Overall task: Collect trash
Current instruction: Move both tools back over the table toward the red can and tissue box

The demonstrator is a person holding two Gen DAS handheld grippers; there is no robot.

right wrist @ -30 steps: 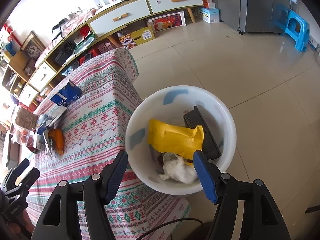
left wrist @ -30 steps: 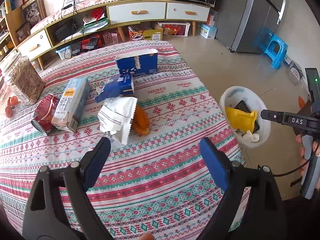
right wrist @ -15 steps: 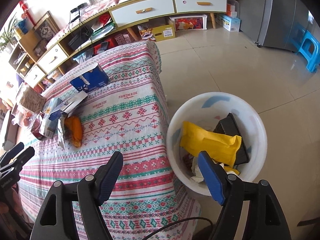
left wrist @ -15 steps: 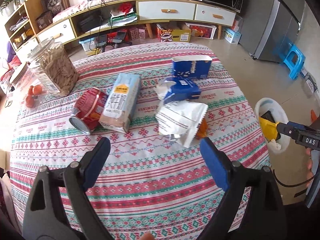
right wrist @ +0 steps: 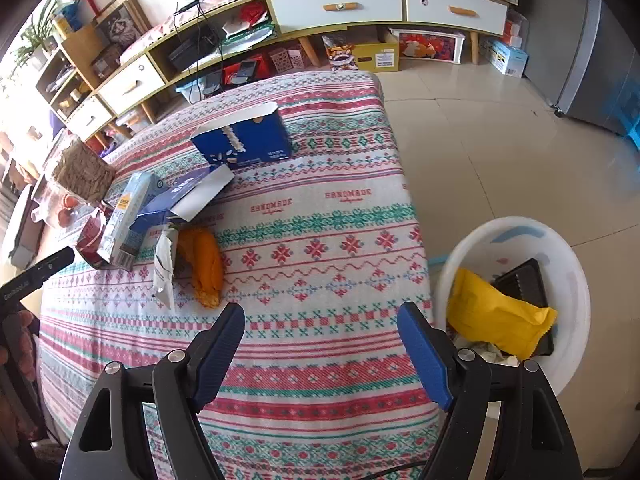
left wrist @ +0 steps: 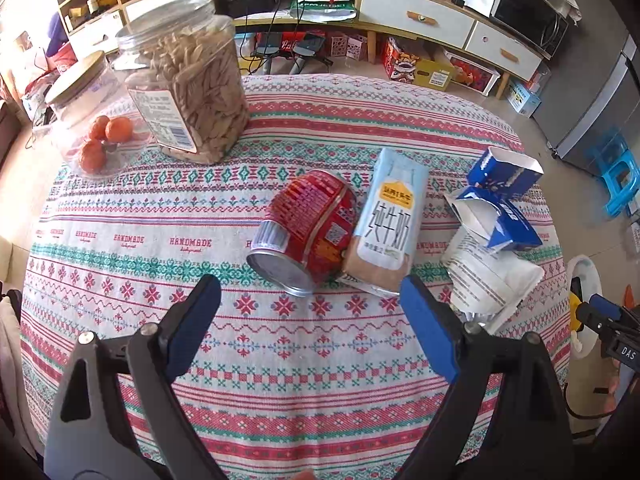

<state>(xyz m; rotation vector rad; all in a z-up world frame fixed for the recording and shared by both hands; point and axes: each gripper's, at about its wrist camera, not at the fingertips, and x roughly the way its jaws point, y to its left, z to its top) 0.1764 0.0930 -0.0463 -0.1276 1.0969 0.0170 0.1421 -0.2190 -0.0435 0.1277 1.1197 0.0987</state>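
On the patterned tablecloth (left wrist: 280, 360) lie a dented red can (left wrist: 308, 228), a pale blue milk carton (left wrist: 388, 220), a torn blue box (left wrist: 496, 220), an upright blue box (left wrist: 504, 172) and a white foil bag (left wrist: 492, 276). My left gripper (left wrist: 306, 284) hovers open just short of the can and carton, holding nothing. My right gripper (right wrist: 320, 310) hangs over the table's near right part; its jaws are opening with nothing between them. An orange peel (right wrist: 204, 268) lies beside the foil bag (right wrist: 164, 268). The white bin (right wrist: 512, 232) on the floor holds a yellow bag (right wrist: 496, 316).
A clear jar of seeds (left wrist: 188, 76) and a lidded jar with small oranges (left wrist: 88, 120) stand at the table's far left. Behind are a low cabinet (right wrist: 336, 8) and a grey fridge (right wrist: 600, 60). Tiled floor (right wrist: 480, 128) lies to the right of the table.
Both grippers swung left across the table. The left view now centres on the can and carton. The right gripper left the bin for the tablecloth, and its jaws widened.
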